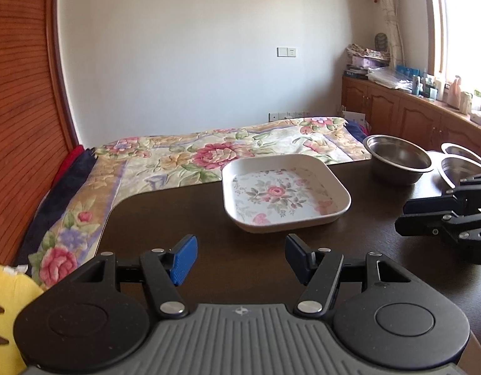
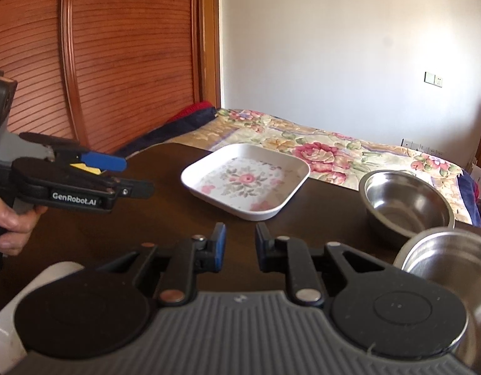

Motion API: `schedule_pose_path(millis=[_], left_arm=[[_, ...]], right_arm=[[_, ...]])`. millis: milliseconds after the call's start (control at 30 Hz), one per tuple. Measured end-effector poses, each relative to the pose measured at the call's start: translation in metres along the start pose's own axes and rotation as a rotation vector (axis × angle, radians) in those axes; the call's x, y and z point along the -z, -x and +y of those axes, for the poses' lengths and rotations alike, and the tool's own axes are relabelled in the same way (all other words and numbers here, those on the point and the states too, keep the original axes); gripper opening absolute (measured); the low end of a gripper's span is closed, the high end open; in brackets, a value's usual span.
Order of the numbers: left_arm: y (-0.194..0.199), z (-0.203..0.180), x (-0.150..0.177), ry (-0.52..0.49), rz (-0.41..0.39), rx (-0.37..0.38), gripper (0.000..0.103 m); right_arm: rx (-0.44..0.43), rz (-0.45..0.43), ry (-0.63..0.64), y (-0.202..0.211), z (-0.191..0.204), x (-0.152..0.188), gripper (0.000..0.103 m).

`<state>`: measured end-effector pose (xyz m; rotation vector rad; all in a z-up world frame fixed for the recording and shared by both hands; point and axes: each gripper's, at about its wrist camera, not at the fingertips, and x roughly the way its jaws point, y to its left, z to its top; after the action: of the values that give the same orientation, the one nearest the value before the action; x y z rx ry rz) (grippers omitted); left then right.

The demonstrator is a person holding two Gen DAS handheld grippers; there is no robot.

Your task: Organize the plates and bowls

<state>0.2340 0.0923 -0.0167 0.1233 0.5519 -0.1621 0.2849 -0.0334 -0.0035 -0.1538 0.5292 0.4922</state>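
Nothing appears to have been sorted yet: both tools are empty and the dishes lie apart on the dark, glossy table [image 1: 177,218]. Nearest, the left gripper [image 1: 240,257] is held wide open above bare tabletop, while the right gripper [image 2: 240,247] is set at a narrower gap, nothing between its ribbed blue pads. At the near right a small steel bowl [image 2: 449,259] is seen, thin-walled and shiny, partly cut off, so its full shape cannot be judged. Beyond it stands a larger steel bowl [image 2: 406,203], round and reflective. Farther left, mid-table, the square white plate [image 1: 285,192] with rounded corners and a floral print lies flat. Stacking is judged to remain.
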Motion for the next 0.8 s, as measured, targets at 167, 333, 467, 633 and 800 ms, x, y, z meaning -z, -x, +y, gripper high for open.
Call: schedule_pose_path(millis=[167, 333, 467, 633, 800], left_arm=[[-0.015, 0.008, -0.009, 0.013, 0.004, 0.03, 0.065], [-0.029, 0.014, -0.019, -0.003, 0.008, 0.033, 0.065], [-0.04, 0.017, -0.026, -0.012, 0.008, 0.037, 0.065], [-0.056, 0.021, -0.033, -0.015, 0.017, 0.053, 0.059], [-0.076, 0.025, -0.038, 0.003, 0.041, 0.076, 0.049]], right_arm=[[0.02, 0.028, 0.027, -0.011, -0.004, -0.013, 0.027], [0.018, 0.056, 0.037, -0.026, -0.01, -0.027, 0.039], [0.035, 0.084, 0.04, -0.041, -0.017, -0.038, 0.039], [0.031, 0.123, 0.012, -0.059, -0.027, -0.051, 0.038], [0.049, 0.171, -0.001, -0.079, -0.035, -0.057, 0.037]])
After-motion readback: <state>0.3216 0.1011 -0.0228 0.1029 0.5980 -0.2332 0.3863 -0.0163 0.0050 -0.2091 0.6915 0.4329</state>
